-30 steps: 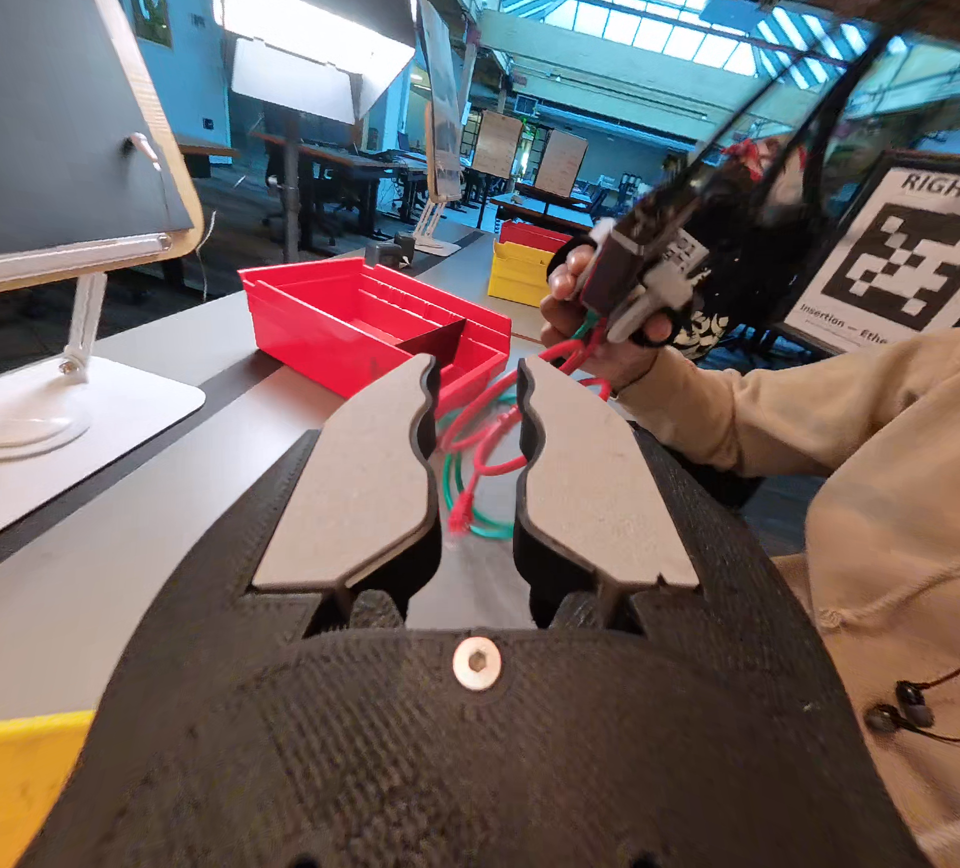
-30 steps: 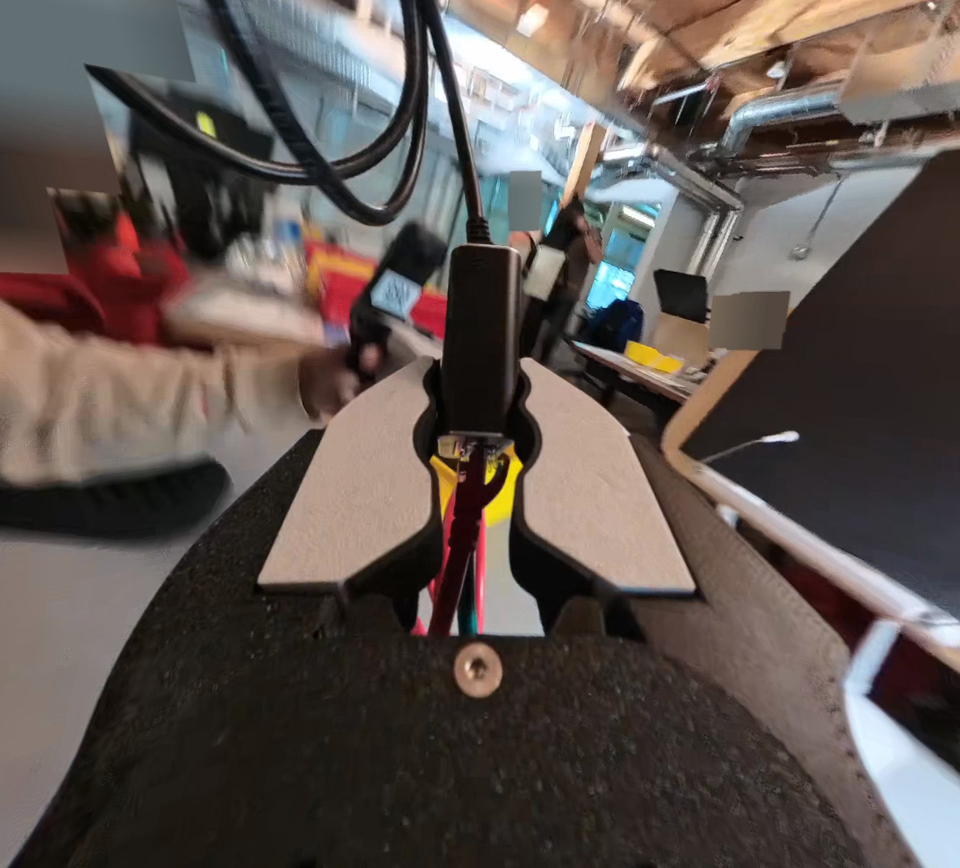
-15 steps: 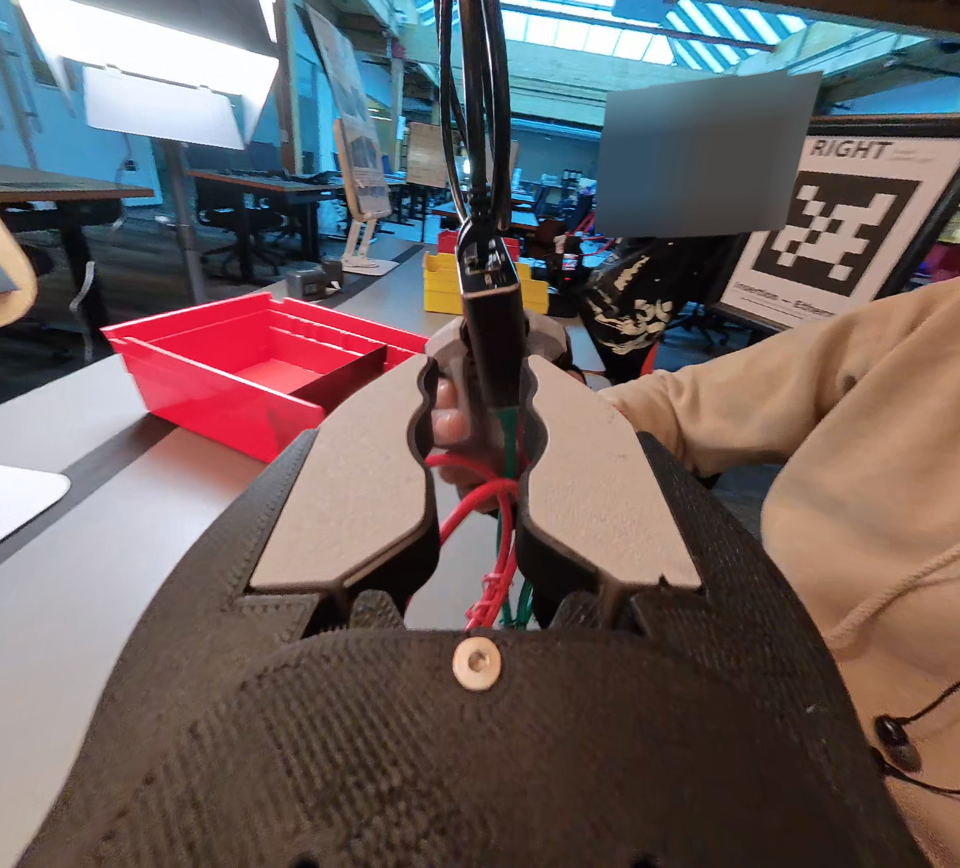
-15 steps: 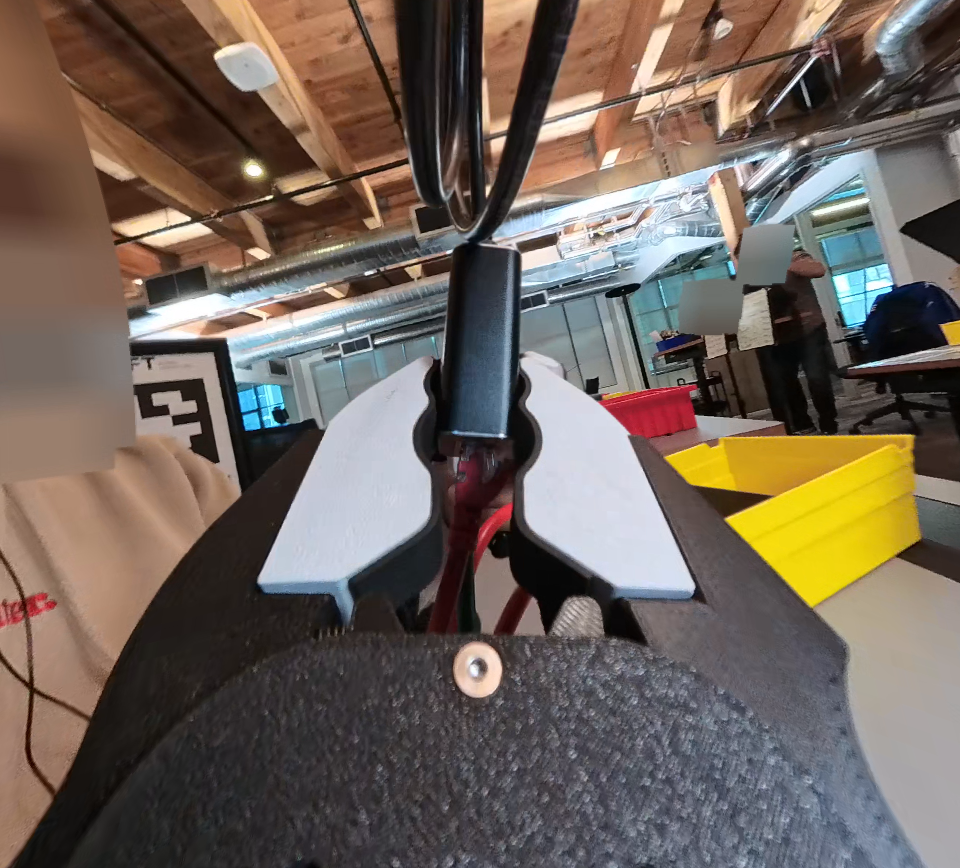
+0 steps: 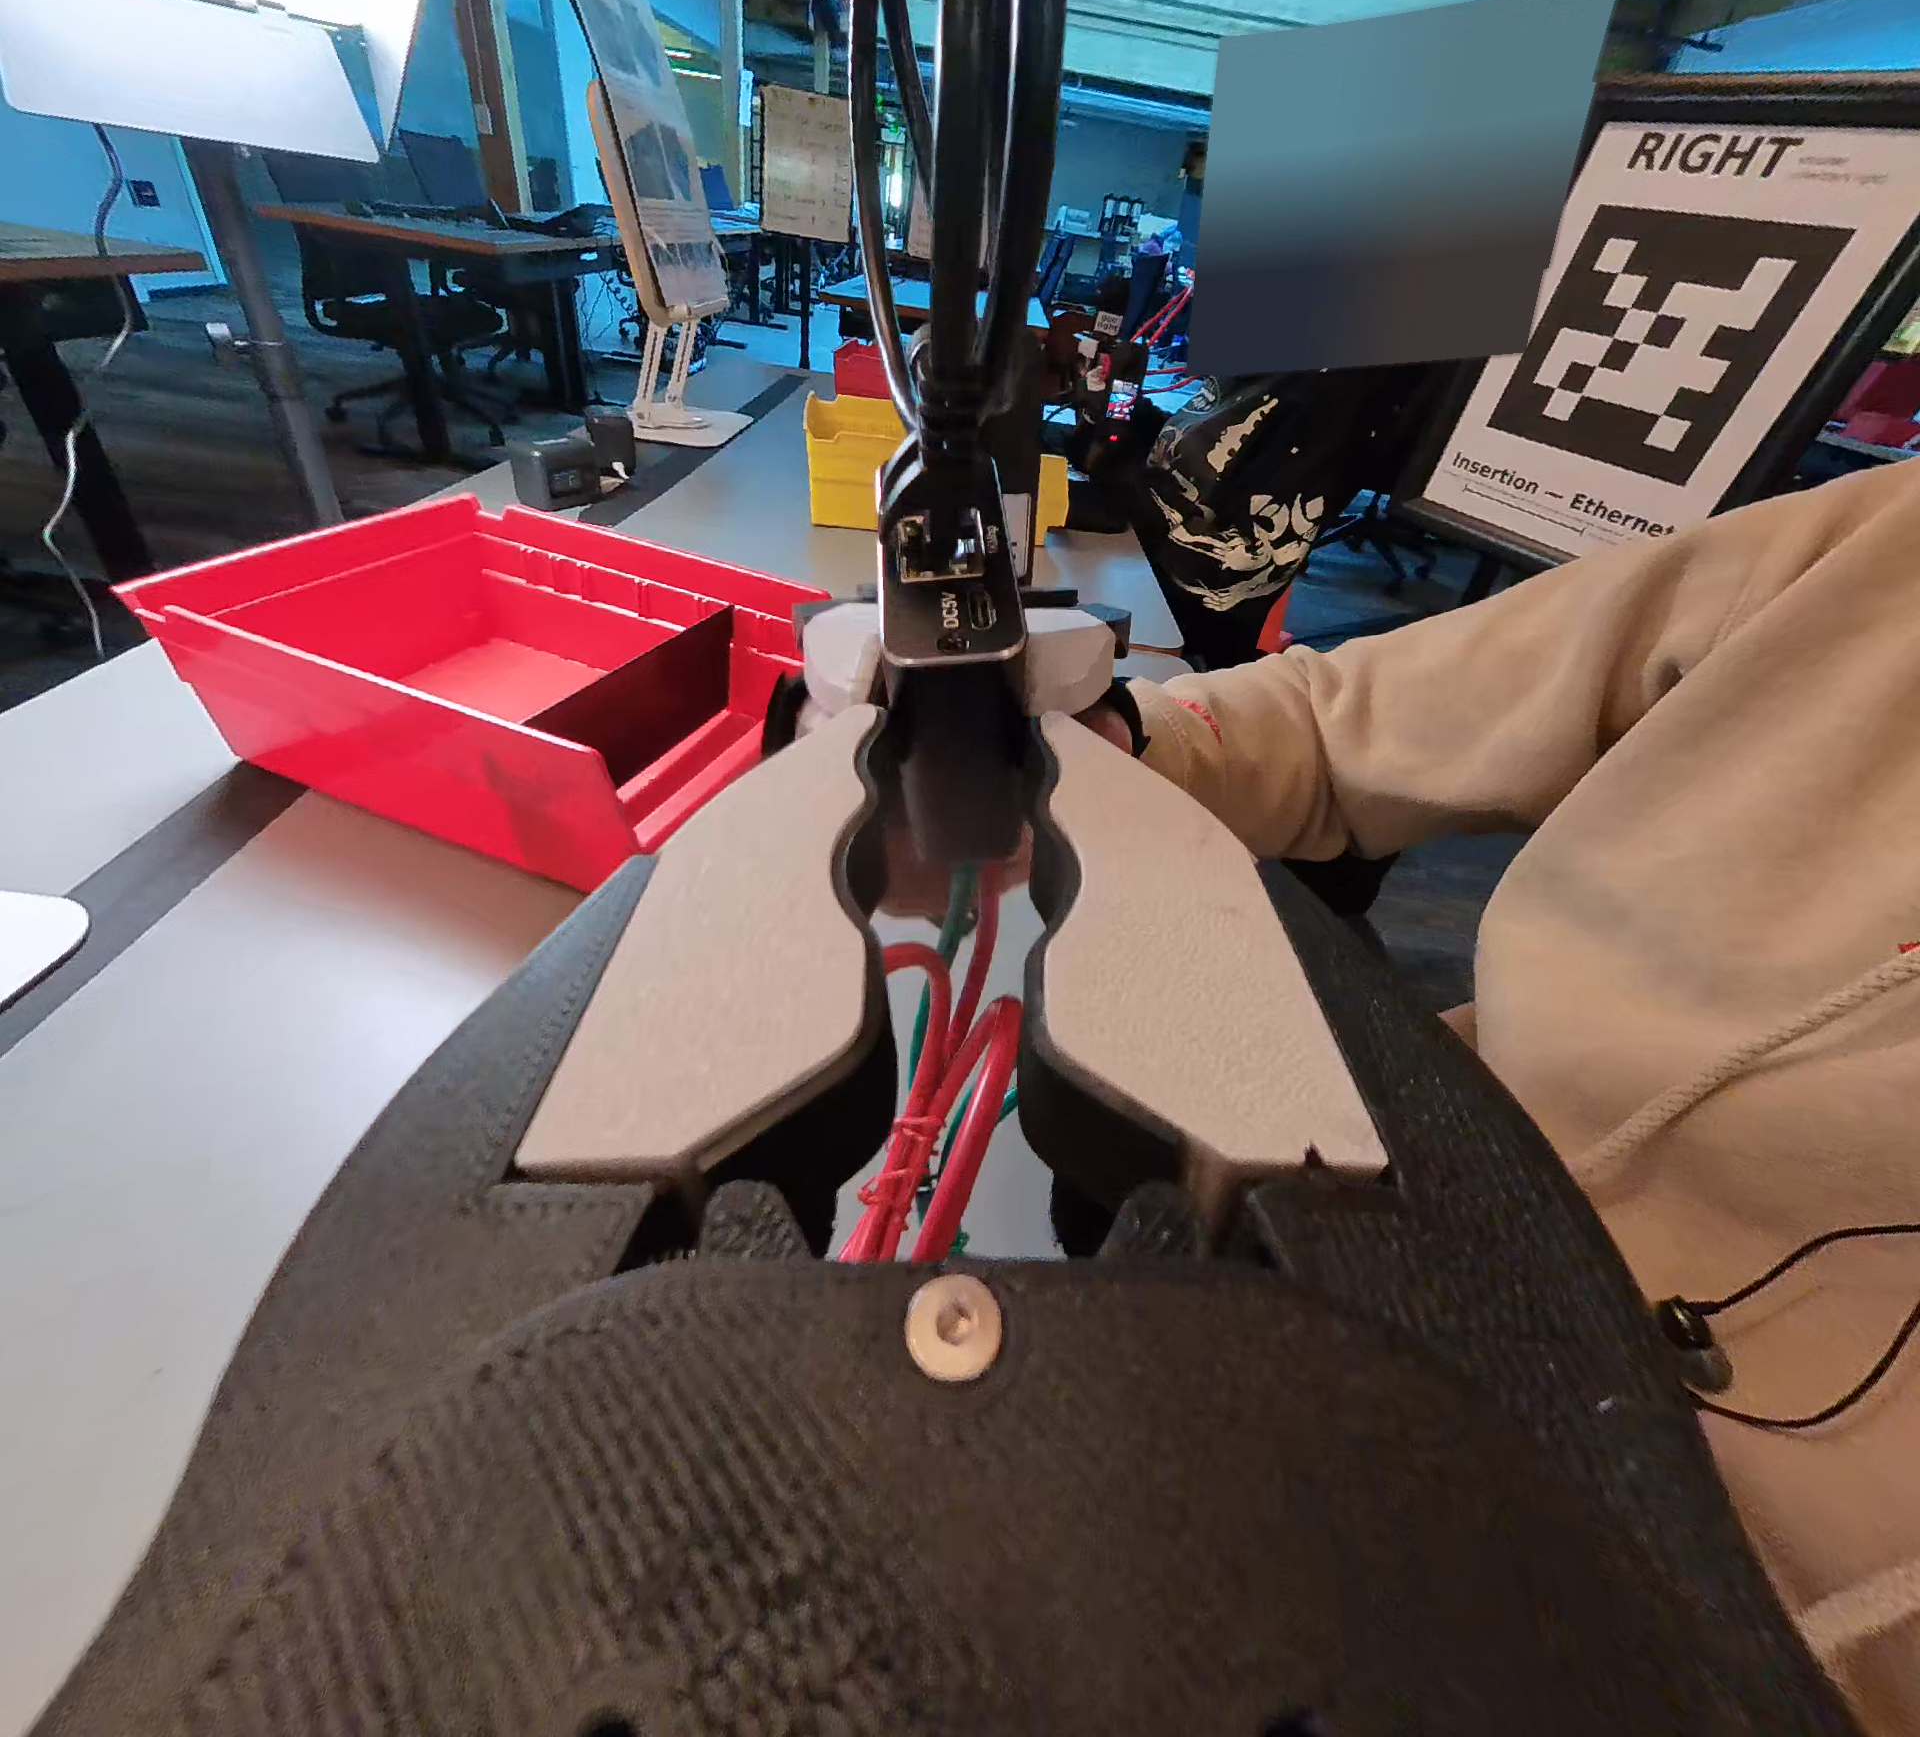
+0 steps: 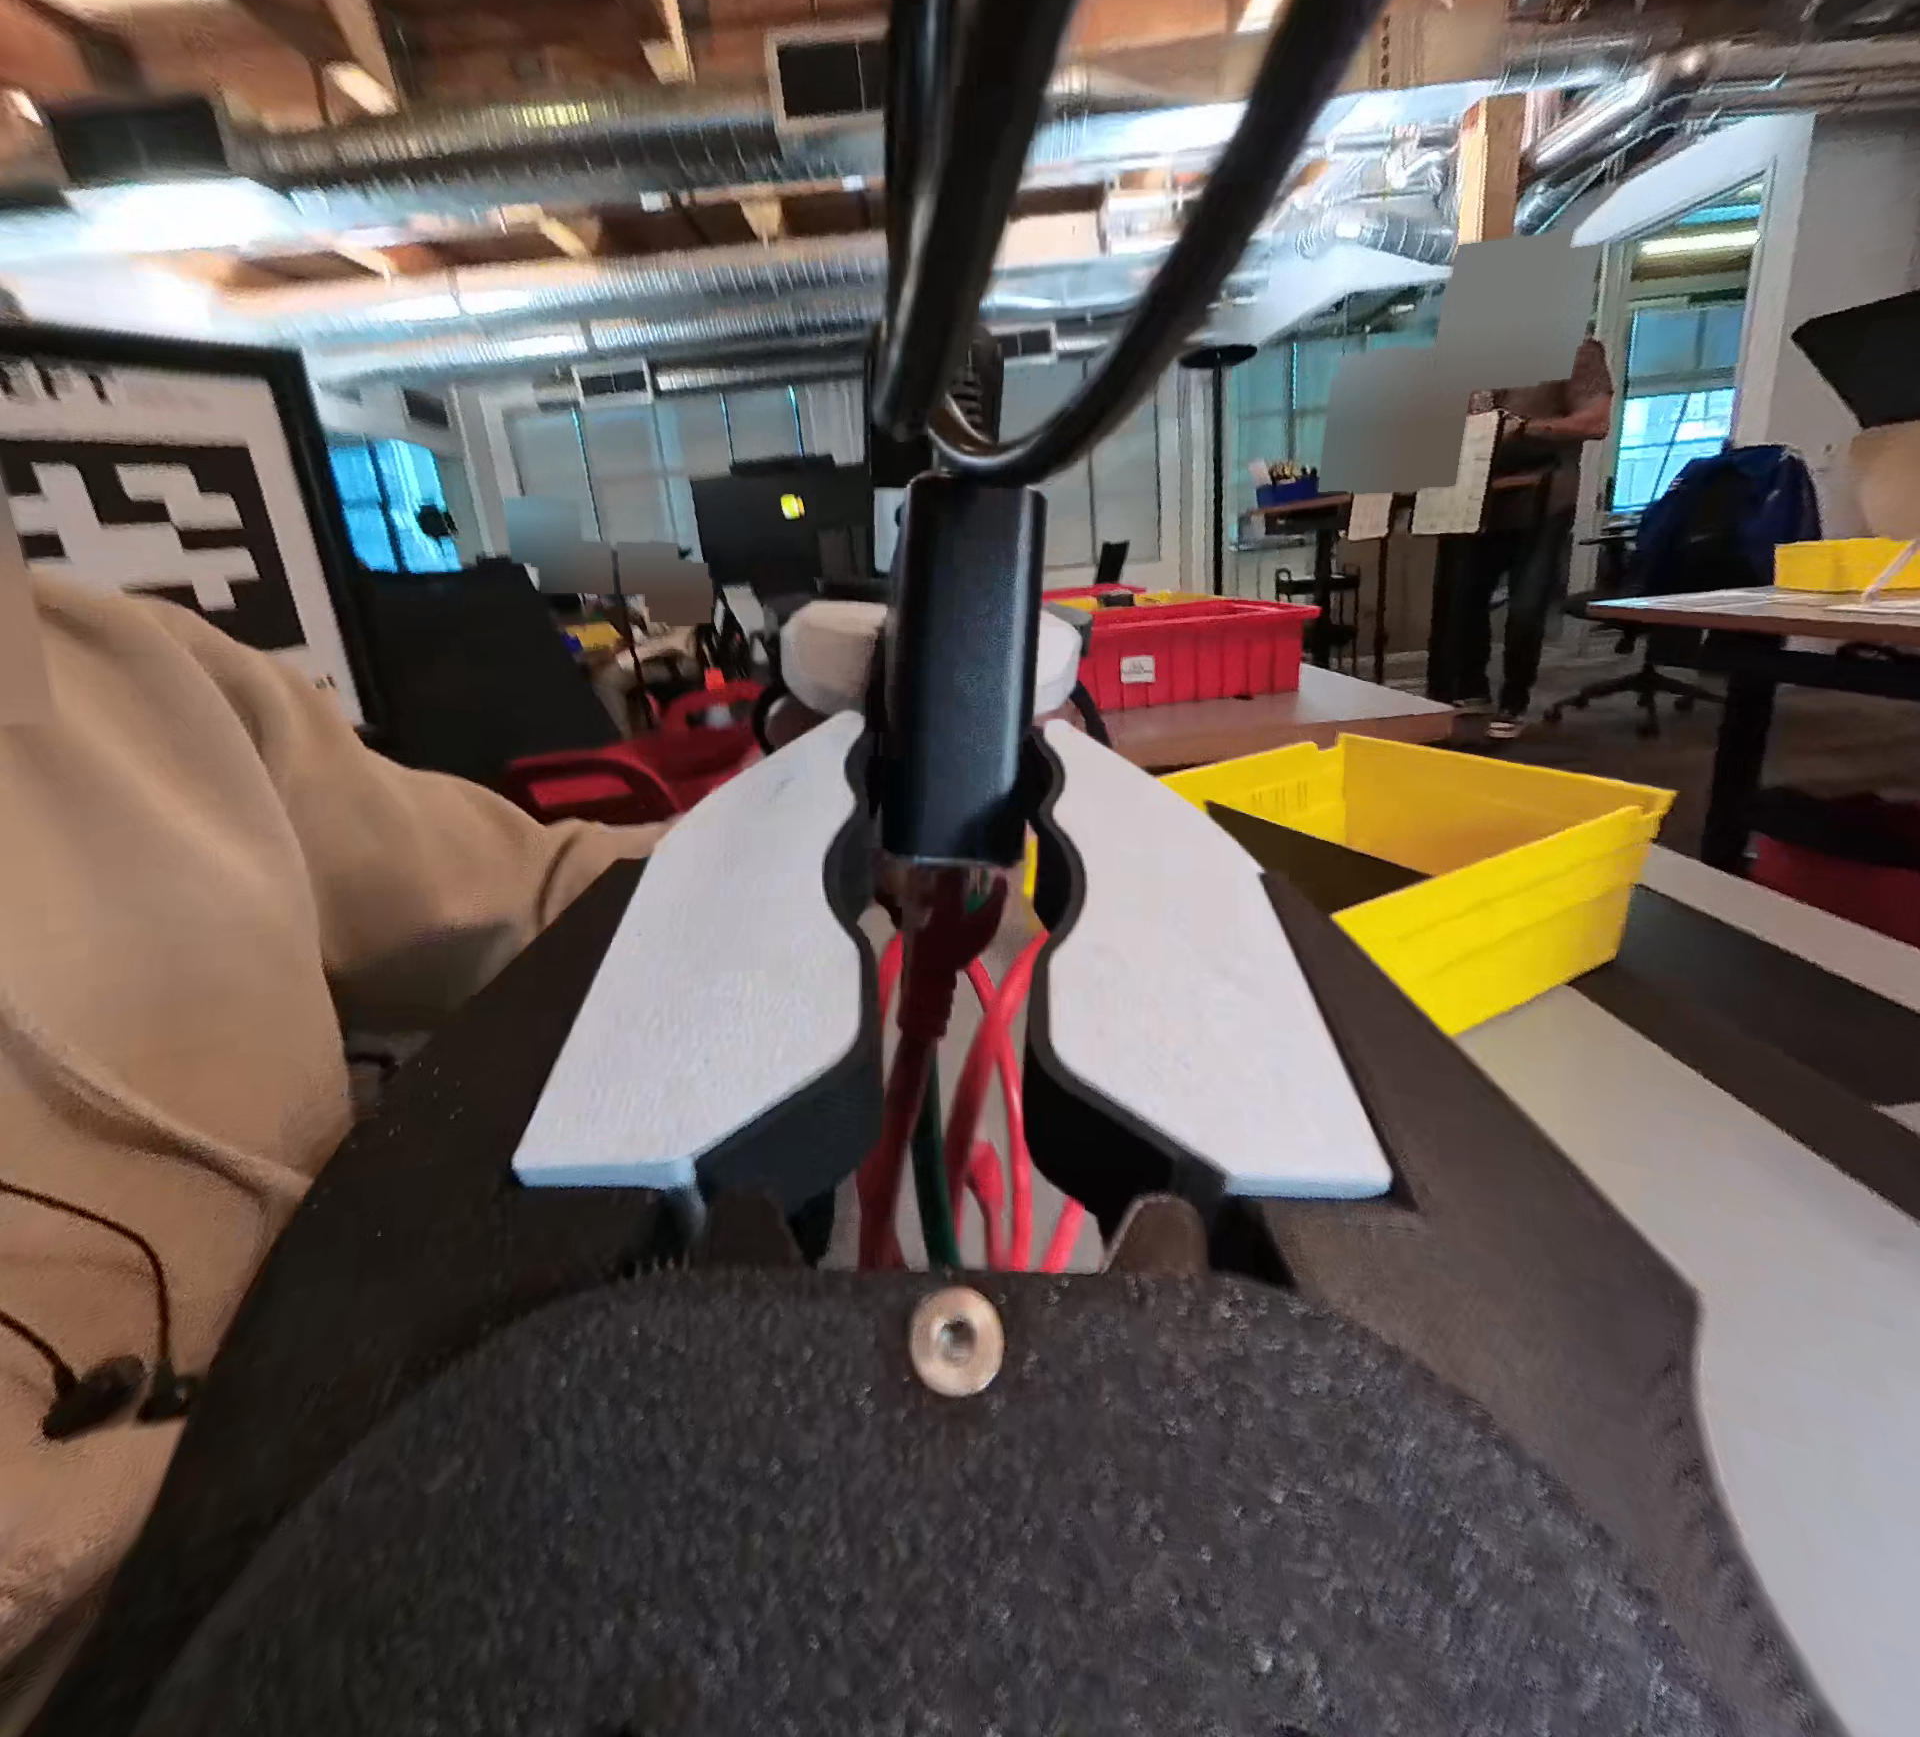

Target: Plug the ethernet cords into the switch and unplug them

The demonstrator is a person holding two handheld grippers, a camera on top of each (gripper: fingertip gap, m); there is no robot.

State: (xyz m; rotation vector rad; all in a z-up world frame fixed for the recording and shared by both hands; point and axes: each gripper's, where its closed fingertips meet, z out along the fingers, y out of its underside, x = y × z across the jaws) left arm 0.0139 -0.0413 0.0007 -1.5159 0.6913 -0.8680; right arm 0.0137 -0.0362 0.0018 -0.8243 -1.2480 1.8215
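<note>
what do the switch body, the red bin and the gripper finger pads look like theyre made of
Switch: dark metal or hard plastic with a satin finish, going by the soft sheen on its end face; cannot tell which.
Red bin: glossy moulded plastic, with ribbed walls and bright highlights.
Left gripper finger pads: pale grey, matte and finely grainy, probably printed or textured plastic on a black layered printed body.

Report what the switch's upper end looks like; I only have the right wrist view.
Observer: The switch has an end face with an ethernet port, and a black cable is plugged into it, with a smaller socket just below.
Operator: Now name any bin I can't see.
Observer: A red bin with a black divider sits on the grey table, left of the switch in the left wrist view.
</note>
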